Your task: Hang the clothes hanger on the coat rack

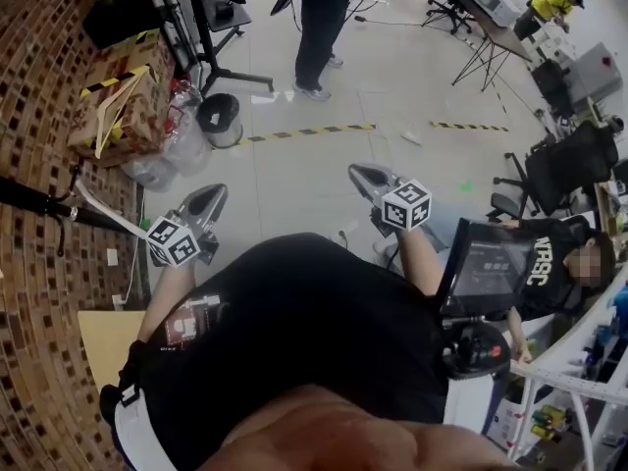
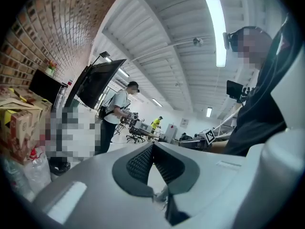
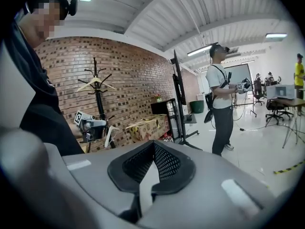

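Observation:
The black coat rack (image 3: 98,104) stands against the brick wall, with a pale clothes hanger (image 3: 95,84) hung on its top hooks. In the head view its pole (image 1: 39,204) crosses the left edge. A white bar (image 1: 108,206) runs beside the pole; I cannot tell what it belongs to. My left gripper (image 1: 217,193) is shut and held level, with nothing showing between its pads (image 2: 143,163). It also appears near the rack in the right gripper view (image 3: 93,124). My right gripper (image 1: 358,172) is shut and empty, its jaws meeting at the tip (image 3: 153,143).
Cardboard boxes (image 1: 118,111) and a black bin (image 1: 219,118) sit by the wall. A screen on a wheeled stand (image 3: 178,99) is beyond them. A person (image 1: 319,27) stands on the open floor past the striped tape (image 1: 304,132). A seated person (image 1: 559,263) and a monitor (image 1: 486,263) are close on my right.

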Motion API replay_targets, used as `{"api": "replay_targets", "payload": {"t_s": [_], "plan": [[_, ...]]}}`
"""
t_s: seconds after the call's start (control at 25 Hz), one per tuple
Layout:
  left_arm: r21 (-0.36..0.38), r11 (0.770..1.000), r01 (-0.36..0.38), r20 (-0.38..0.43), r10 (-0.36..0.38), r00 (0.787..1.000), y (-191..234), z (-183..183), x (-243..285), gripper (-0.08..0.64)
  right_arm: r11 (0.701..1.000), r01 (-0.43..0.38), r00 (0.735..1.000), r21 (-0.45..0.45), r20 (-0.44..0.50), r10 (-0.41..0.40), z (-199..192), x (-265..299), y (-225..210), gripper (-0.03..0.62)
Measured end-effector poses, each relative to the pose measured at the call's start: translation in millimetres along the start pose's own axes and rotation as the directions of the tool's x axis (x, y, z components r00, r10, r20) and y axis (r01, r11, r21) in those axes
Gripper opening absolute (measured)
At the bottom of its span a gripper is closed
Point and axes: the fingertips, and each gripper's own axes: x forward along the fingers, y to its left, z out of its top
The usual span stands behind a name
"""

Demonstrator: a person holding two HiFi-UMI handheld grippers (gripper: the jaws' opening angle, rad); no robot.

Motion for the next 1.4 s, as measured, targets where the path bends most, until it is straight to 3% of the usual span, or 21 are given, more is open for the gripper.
{"api": "replay_targets", "payload": {"t_s": [0.24,0.44,0.68,0.84,0.96,1.2,1.4], "plan": [[-0.002,1.000,-0.023,-0.015,0.023,1.000,37,8,30,0.002,0.999,-0.039,0.999,0.006,-0.005,0.039,19,48,-39,0.014],[0.010,0.995,-0.101,-0.008,0.101,0.995,83,14,58,0.002,0.993,-0.116,0.993,0.021,-0.005,0.116,29,110,-86,0.014],[-0.032,0.968,-0.251,0.052,0.252,0.966,138,44,120,0.002,0.968,-0.250,0.967,-0.013,-0.057,0.249,72,184,-164,0.014],[-0.059,0.954,-0.295,0.097,0.300,0.949,168,70,175,0.002,0.944,-0.330,0.943,-0.014,-0.057,0.329,105,220,-211,0.014],[-0.080,0.946,-0.315,0.108,0.322,0.940,184,81,207,0.002,0.937,-0.349,0.936,-0.017,-0.062,0.347,120,244,-245,0.014],[-0.094,0.931,-0.352,0.053,0.358,0.932,222,83,230,0.002,0.931,-0.364,0.929,-0.017,-0.080,0.362,128,282,-276,0.014],[-0.086,0.946,-0.312,0.082,0.319,0.944,269,95,237,0.002,0.936,-0.350,0.933,-0.042,-0.101,0.345,145,329,-280,0.014]]}}
